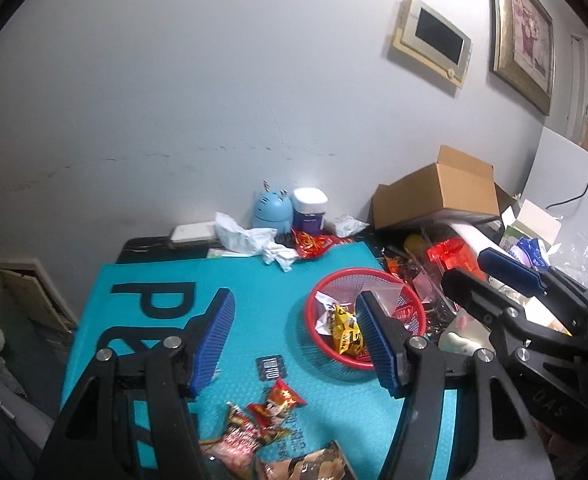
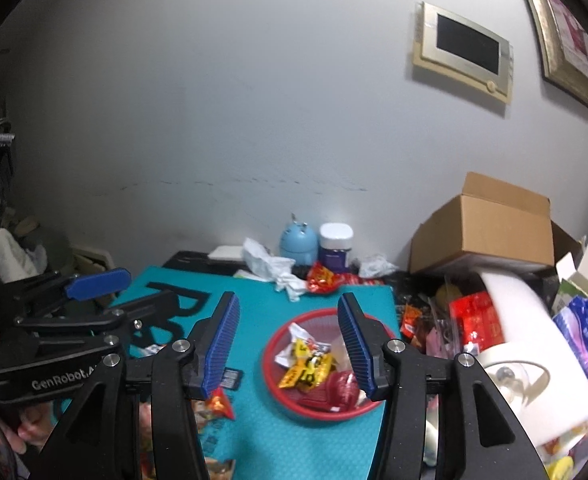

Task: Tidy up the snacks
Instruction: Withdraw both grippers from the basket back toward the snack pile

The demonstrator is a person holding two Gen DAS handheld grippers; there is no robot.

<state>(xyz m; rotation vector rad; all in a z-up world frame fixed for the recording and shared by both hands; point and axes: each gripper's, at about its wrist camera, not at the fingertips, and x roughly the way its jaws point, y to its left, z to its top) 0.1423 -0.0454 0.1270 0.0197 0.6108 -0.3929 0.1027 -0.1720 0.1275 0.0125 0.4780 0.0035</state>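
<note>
In the left wrist view, the left gripper (image 1: 294, 344) is being held above a teal mat (image 1: 253, 304), its blue-padded fingers (image 1: 213, 340) spread wide apart with nothing between them. To the right of centre in that frame a red mesh basket (image 1: 364, 280) is being seen on the mat, and a yellow snack packet (image 1: 346, 330) together with other wrappers is lying inside it. Loose snack packets (image 1: 273, 412) are lying on the mat at the lower centre of the frame, below a small dark sachet (image 1: 269, 367). The right gripper (image 1: 490, 276) is being shown at the right edge, beside the basket; whether its fingers are parted cannot be told from that angle.

In the right wrist view, the right gripper (image 2: 289, 344) is being held over the same mat (image 2: 285, 440), its fingers (image 2: 356, 348) set wide apart and empty. The basket (image 2: 277, 384) is being framed just right of centre, between and below the fingers, with the yellow packet (image 2: 306, 368) and a red wrapper (image 2: 342, 388) inside. The left gripper (image 2: 93, 292) is appearing at the left of the frame.

At the back of the table, near the upper centre of the mat, crumpled white paper (image 1: 249, 240), a blue figurine (image 1: 269, 210) and a white-lidded jar (image 1: 310, 208) are being seen against the wall, and a cardboard box (image 1: 438, 192) is sitting to the right.
</note>
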